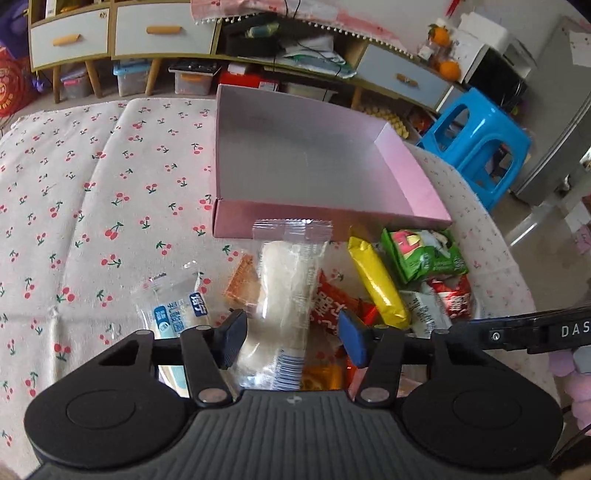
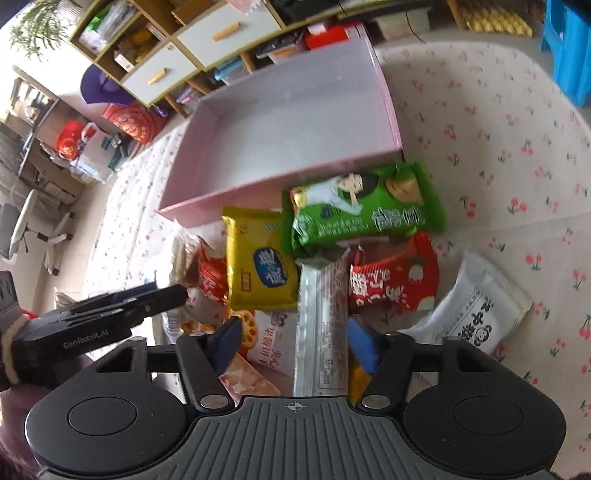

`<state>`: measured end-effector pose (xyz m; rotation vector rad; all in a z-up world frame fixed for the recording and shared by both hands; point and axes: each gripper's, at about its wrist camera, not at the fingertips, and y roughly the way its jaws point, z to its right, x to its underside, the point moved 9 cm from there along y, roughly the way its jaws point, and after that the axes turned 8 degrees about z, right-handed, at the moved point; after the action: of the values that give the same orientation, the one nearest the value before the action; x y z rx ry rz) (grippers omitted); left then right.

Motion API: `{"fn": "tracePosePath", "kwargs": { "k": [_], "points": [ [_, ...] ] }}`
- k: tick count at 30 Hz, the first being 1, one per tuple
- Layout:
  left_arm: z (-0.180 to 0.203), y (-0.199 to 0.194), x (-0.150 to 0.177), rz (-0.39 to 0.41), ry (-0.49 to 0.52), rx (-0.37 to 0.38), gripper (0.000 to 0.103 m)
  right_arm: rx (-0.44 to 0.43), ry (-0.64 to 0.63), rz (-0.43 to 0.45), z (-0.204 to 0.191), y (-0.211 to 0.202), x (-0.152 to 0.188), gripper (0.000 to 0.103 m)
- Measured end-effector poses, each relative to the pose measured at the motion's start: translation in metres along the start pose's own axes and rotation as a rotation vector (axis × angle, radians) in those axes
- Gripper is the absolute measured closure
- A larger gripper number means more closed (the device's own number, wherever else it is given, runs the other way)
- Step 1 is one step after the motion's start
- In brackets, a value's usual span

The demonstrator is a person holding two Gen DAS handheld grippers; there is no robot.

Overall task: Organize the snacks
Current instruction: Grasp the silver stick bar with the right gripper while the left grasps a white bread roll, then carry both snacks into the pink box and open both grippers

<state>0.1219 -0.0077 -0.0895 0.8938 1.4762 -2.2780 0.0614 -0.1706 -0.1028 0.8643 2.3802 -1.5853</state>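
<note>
An empty pink box (image 1: 325, 221) (image 2: 207, 205) stands on the cherry-print cloth. In front of it lies a heap of snack packets: yellow (image 1: 376, 284) (image 2: 258, 258), green (image 1: 421, 254) (image 2: 362, 210), red (image 1: 332, 306) (image 2: 388, 280) and white (image 2: 480, 310). My left gripper (image 1: 291, 339) is open, its fingers on either side of a clear packet of pale wafer (image 1: 288, 288) that points at the box. My right gripper (image 2: 295, 343) is open over a long silver-white packet (image 2: 321, 325). The left gripper's body shows in the right wrist view (image 2: 92, 321).
A clear packet with blue print (image 1: 173, 310) lies left of the heap. A blue plastic stool (image 1: 480, 144) stands beyond the table's right edge. Drawers and shelves (image 1: 122, 33) run along the back wall. The cloth (image 1: 92, 177) spreads left of the box.
</note>
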Motion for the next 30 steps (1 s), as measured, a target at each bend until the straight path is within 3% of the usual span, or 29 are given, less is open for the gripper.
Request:
{"fn": "tracePosePath", "kwargs": {
  "k": [4,11,23,30],
  "points": [
    [-0.006,0.003,-0.001,-0.012,-0.002,-0.016,0.066,0.036,0.008,-0.025,0.007,0.009,0.003,0.061],
    [-0.010,0.012,0.000,-0.031,0.012,-0.043,0.067,0.082,0.002,-0.030,0.010,0.017,0.006,0.073],
    [-0.013,0.004,-0.006,-0.017,-0.014,-0.090,0.083,0.080,-0.017,-0.011,0.003,0.010,0.003,0.075],
    [-0.009,-0.005,-0.010,-0.001,-0.027,-0.083,0.085,0.057,-0.022,0.039,-0.004,-0.009,-0.003,0.075]
  ]
}}
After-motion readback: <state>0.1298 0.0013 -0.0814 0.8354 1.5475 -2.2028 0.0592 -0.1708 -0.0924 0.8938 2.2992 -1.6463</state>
